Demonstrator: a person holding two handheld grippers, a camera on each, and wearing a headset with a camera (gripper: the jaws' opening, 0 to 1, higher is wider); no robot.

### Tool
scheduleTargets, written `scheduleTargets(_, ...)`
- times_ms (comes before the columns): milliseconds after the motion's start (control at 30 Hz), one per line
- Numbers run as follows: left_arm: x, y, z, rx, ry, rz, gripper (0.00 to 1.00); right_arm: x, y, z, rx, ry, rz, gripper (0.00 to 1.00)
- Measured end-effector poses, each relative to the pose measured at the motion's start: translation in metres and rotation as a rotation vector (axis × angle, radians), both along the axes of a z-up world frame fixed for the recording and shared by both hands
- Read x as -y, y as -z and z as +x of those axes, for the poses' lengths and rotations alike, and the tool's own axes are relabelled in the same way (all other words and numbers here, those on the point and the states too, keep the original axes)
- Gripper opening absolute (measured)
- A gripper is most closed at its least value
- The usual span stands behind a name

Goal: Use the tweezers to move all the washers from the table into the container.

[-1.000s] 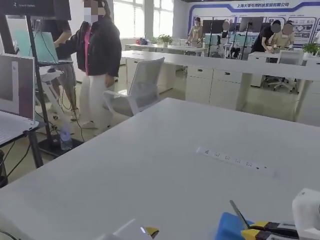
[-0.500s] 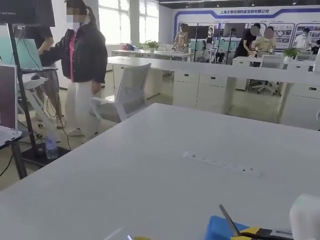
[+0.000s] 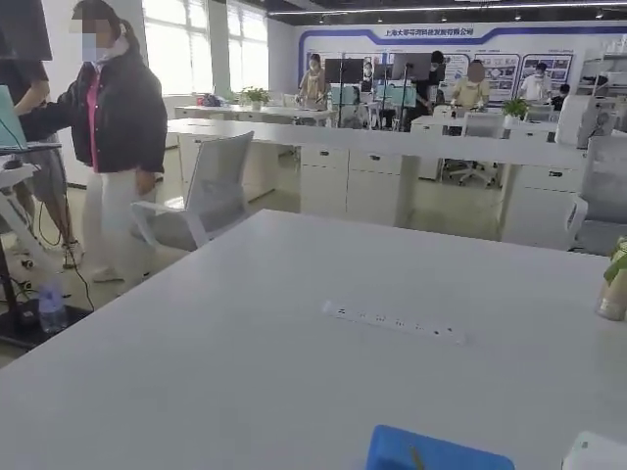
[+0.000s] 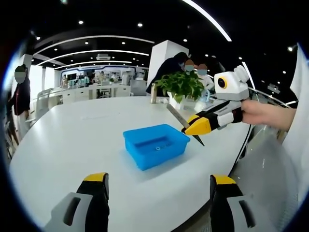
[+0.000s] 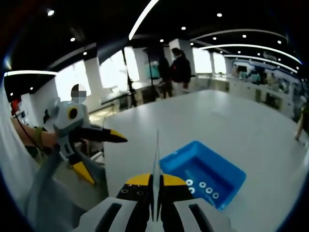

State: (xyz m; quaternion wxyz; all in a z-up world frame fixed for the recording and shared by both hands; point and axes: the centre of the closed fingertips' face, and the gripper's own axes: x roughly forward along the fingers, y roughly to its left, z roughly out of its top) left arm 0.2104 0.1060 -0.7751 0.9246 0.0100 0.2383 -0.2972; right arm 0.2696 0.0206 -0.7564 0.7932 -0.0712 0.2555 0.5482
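A blue container (image 4: 145, 159) sits on the white table (image 4: 72, 140) with washers (image 4: 161, 145) lying inside it. My left gripper (image 4: 159, 181) is open and empty, held back from the container near the table edge. My right gripper (image 5: 155, 186) is shut on thin metal tweezers (image 5: 156, 154), whose tips point toward the container (image 5: 215, 166) and its several washers (image 5: 203, 186). In the left gripper view the right gripper (image 4: 200, 124) hangs just right of the container, tweezers (image 4: 177, 116) slanting above its rim. In the head view the container (image 3: 441, 455) lies at the bottom edge.
A white power strip (image 3: 397, 321) lies across the middle of the table (image 3: 245, 343). A bottle (image 3: 614, 284) stands at the table's right edge, and a potted plant (image 4: 181, 87) behind the container. A person (image 3: 113, 147) and an office chair (image 3: 201, 191) are beyond the far left corner.
The head camera has swung up and to the right, so the container has slid to the bottom edge of that view. The person beyond the table stands in much the same spot.
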Motion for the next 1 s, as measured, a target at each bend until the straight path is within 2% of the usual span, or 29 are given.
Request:
scheduleTargets(100,0.008,0.0,-0.01,-0.003,0.083,0.034,0.75,0.0,-0.005,-0.007,0.002,-0.034,0.04,0.02)
scheduleTargets(167,0.012,-0.006,-0.013,-0.003,0.115,0.041,0.71,0.001,-0.008,-0.01,0.011,-0.061,0.055,0.02)
scheduleTargets(233,0.019,-0.018,-0.015,0.012,0.148,0.025,0.68,-0.001,-0.013,-0.018,0.007,-0.098,0.08,0.02)
scheduleTargets(300,0.025,-0.029,-0.015,0.015,0.165,0.015,0.61,-0.002,-0.017,-0.025,0.003,-0.125,0.101,0.02)
scheduleTargets(367,0.032,-0.045,-0.013,0.046,0.19,0.003,0.55,-0.004,-0.02,-0.033,0.009,-0.158,0.109,0.03)
scheduleTargets(533,0.045,-0.079,-0.006,0.091,0.222,-0.083,0.46,-0.007,-0.024,-0.045,0.031,-0.22,0.117,0.03)
scheduleTargets(600,0.051,-0.095,-0.005,0.101,0.252,-0.14,0.41,-0.009,-0.027,-0.048,0.036,-0.232,0.121,0.03)
scheduleTargets(667,0.052,-0.112,-0.001,0.131,0.258,-0.188,0.35,-0.012,-0.032,-0.051,0.05,-0.248,0.13,0.03)
scheduleTargets(733,0.051,-0.127,0.003,0.147,0.256,-0.249,0.32,-0.014,-0.036,-0.053,0.058,-0.258,0.141,0.03)
scheduleTargets(800,0.049,-0.14,0.006,0.154,0.252,-0.31,0.32,-0.015,-0.039,-0.053,0.066,-0.257,0.149,0.03)
scheduleTargets(833,0.047,-0.144,0.008,0.164,0.258,-0.319,0.33,-0.015,-0.04,-0.052,0.069,-0.257,0.153,0.03)
scheduleTargets(900,0.047,-0.147,0.007,0.174,0.291,-0.302,0.33,-0.016,-0.044,-0.053,0.066,-0.254,0.172,0.03)
scheduleTargets(967,0.048,-0.14,0.005,0.16,0.334,-0.224,0.32,-0.017,-0.047,-0.054,0.066,-0.259,0.193,0.03)
scheduleTargets(1000,0.049,-0.136,0.004,0.151,0.348,-0.199,0.3,-0.018,-0.048,-0.055,0.067,-0.266,0.199,0.03)
